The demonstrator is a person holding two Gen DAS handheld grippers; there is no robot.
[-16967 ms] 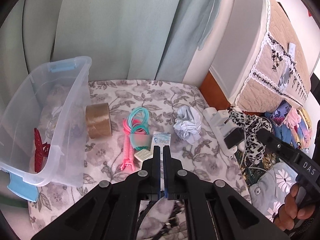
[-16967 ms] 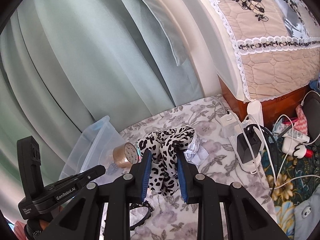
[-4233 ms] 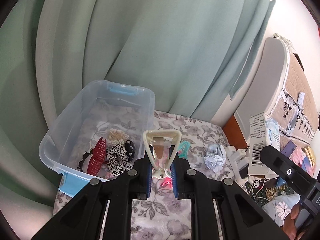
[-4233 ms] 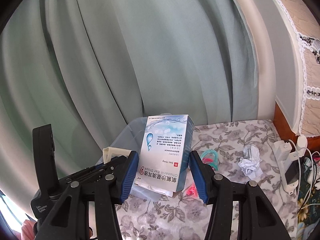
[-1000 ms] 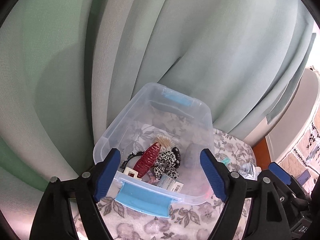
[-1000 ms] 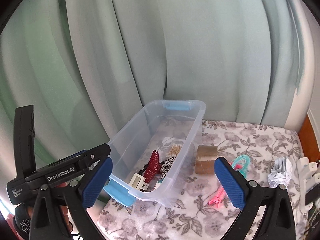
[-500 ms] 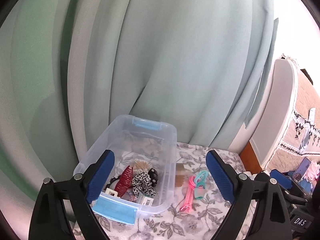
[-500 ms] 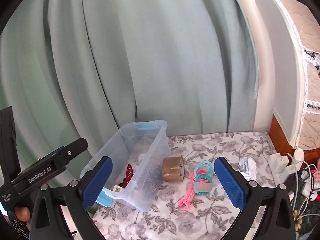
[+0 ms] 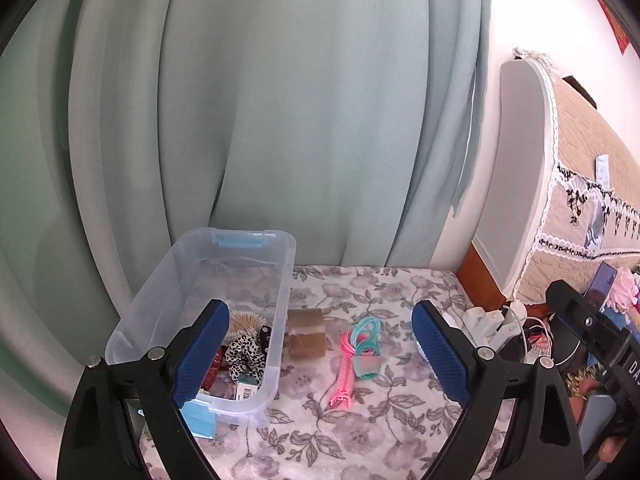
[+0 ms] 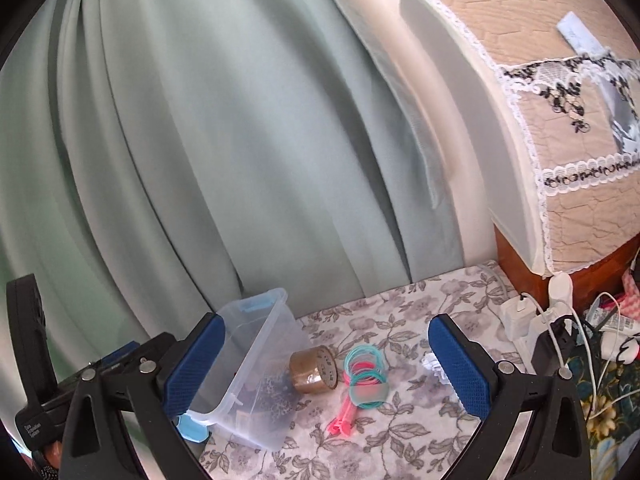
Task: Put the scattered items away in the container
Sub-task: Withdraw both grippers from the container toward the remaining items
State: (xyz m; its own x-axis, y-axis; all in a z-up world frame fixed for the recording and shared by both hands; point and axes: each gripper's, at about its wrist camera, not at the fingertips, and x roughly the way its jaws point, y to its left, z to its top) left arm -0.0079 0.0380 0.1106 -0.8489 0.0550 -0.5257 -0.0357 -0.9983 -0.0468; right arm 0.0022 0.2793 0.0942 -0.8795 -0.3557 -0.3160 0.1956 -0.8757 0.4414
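Note:
A clear plastic bin [image 9: 192, 280] [image 10: 256, 328] with blue latches stands on the floral cloth at the left. It holds a leopard scrunchie [image 9: 244, 356], a red hair clip, a spiky brush and small packets. On the cloth beside it lie a brown tape roll [image 9: 306, 332] [image 10: 314, 368], teal and pink hair ties [image 9: 366, 336] [image 10: 364, 364], a pink clip [image 9: 344, 380] [image 10: 344, 416] and a white scrunchie [image 10: 434, 366]. My left gripper [image 9: 320, 352] is open and empty, above the tape roll. My right gripper [image 10: 328, 368] is open and empty, held high over these items.
A green curtain hangs behind the table. A power strip with chargers and cables [image 10: 540, 312] [image 9: 492, 316] lies at the right edge. A quilt-covered appliance [image 10: 540, 120] stands on a wooden cabinet to the right, with clutter below it.
Both grippers stay open and empty; they have swung right and pulled back from over the bin, so the tape roll, hair ties and clip now lie between the fingers.

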